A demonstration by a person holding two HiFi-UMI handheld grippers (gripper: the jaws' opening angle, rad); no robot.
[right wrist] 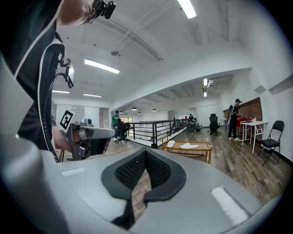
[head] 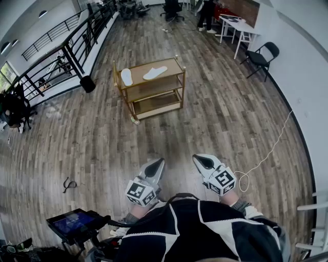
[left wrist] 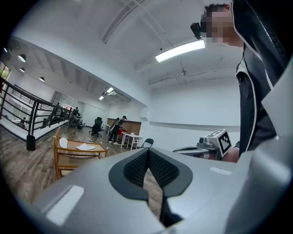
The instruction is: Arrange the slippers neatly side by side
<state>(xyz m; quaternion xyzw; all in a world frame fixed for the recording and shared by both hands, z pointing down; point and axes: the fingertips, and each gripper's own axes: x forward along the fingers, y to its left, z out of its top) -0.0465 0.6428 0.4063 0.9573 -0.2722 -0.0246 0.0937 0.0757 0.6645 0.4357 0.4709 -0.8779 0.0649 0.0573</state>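
Observation:
Two white slippers lie apart on the top shelf of a wooden cart (head: 179,65) across the room: one slipper (head: 126,77) at the left end, the other slipper (head: 155,72) near the middle, angled. Both show small in the left gripper view, slipper (left wrist: 85,146) and slipper (left wrist: 63,142), and in the right gripper view, slipper (right wrist: 188,146) and slipper (right wrist: 170,143). My left gripper (head: 157,165) and right gripper (head: 200,160) are held close to my body, far from the cart, both shut and holding nothing.
The cart (left wrist: 58,160) has two lower shelves. A black railing (head: 77,41) runs along the left. A folding chair (head: 261,57) and white tables (head: 237,25) stand at the far right, with a person (head: 206,15) near them. A white cable (head: 266,153) lies on the wood floor.

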